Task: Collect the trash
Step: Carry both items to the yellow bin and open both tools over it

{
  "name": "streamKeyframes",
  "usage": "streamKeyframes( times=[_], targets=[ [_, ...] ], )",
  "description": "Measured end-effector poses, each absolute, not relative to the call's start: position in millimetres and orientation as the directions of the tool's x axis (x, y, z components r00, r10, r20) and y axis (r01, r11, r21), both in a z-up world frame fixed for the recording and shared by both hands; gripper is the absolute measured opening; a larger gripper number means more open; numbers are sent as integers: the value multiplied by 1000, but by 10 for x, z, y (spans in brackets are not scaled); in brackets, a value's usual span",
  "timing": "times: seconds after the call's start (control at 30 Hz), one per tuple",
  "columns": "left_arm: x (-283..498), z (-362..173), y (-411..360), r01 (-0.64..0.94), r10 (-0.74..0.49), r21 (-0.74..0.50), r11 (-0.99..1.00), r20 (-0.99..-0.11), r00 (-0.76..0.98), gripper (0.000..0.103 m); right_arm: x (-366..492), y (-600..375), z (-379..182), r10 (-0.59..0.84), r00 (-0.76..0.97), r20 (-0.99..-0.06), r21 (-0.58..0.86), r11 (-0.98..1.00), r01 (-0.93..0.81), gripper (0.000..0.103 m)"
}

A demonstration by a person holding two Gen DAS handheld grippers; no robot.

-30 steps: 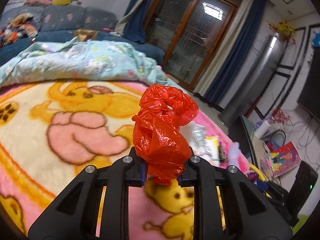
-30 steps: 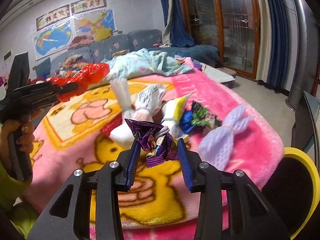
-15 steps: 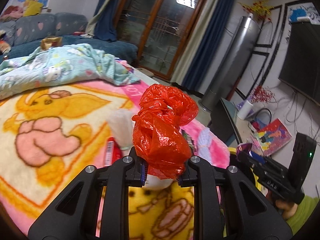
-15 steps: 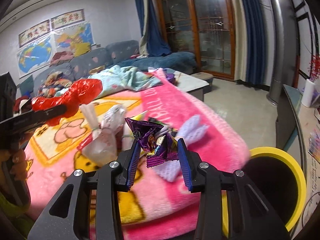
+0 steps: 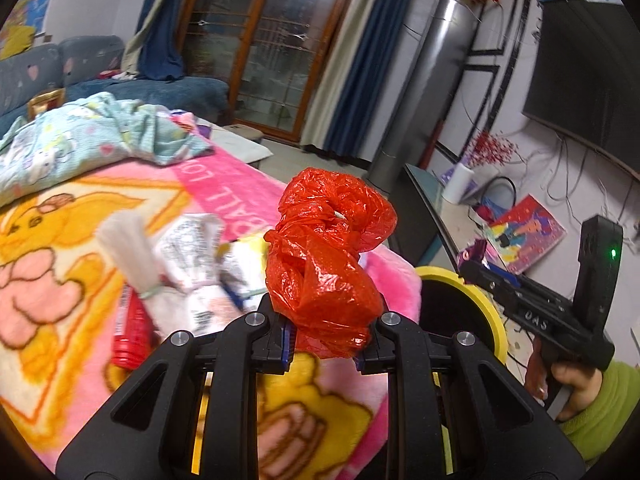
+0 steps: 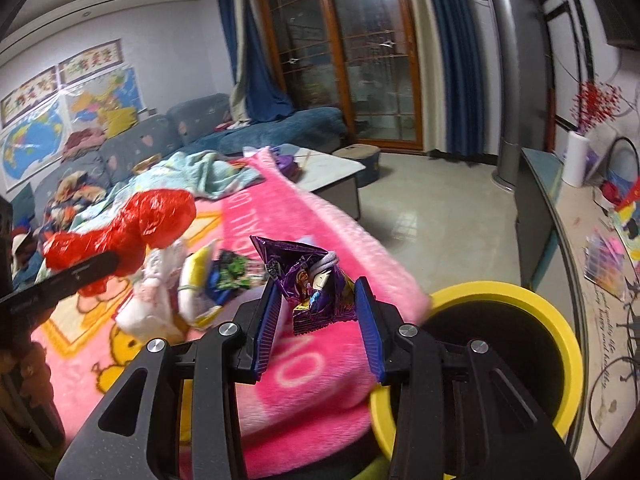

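My left gripper [image 5: 325, 342] is shut on a crumpled red plastic bag [image 5: 326, 264], which sticks up above its fingers. In the right wrist view the same red bag [image 6: 132, 230] shows at the left, held over the blanket. My right gripper [image 6: 318, 324] is shut on a purple snack wrapper [image 6: 310, 276]. A yellow-rimmed black bin [image 6: 520, 308] stands just right of the right gripper, off the blanket's edge. From the left wrist view the bin [image 5: 460, 300] is ahead to the right, with the right gripper [image 5: 472, 256] and the purple wrapper above its rim.
More trash lies on the pink cartoon blanket [image 5: 224, 196]: white wrappers [image 5: 192, 252], a red packet [image 5: 130, 336] and green-blue wrappers [image 6: 230, 274]. A light blue quilt [image 5: 88, 144] is bunched behind. A low cabinet [image 6: 536, 204] and a grey column [image 5: 420, 92] stand at the right.
Both grippers have swung right with their loads still gripped. The bin has come into view and grown nearer; the right gripper now appears in the left wrist view over its rim.
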State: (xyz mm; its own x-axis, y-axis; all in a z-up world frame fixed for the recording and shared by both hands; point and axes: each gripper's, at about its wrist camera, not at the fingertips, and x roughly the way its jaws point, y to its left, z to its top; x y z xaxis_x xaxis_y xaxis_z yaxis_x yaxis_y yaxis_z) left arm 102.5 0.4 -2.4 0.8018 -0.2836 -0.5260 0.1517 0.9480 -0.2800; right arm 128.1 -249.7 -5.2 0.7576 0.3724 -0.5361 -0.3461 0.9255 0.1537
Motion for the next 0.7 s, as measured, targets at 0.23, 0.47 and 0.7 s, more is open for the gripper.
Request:
streamKeyframes(
  times=[0.23, 0.47, 0.7],
  targets=[
    [1152, -104, -318, 213, -325, -258, 942, -546, 773, 15, 1374, -2829, -53, 300, 785, -542, 165, 954, -251, 36],
    [1251, -207, -762, 299, -375, -226, 927, -569, 732, 15, 1492, -3233, -176, 218, 790, -574, 185, 974, -134, 37],
    [1361, -368, -1184, 375, -413, -196, 906, -604, 682, 15, 1566, -3640, -310, 185, 765, -617, 239, 970, -42, 38]
  ],
)
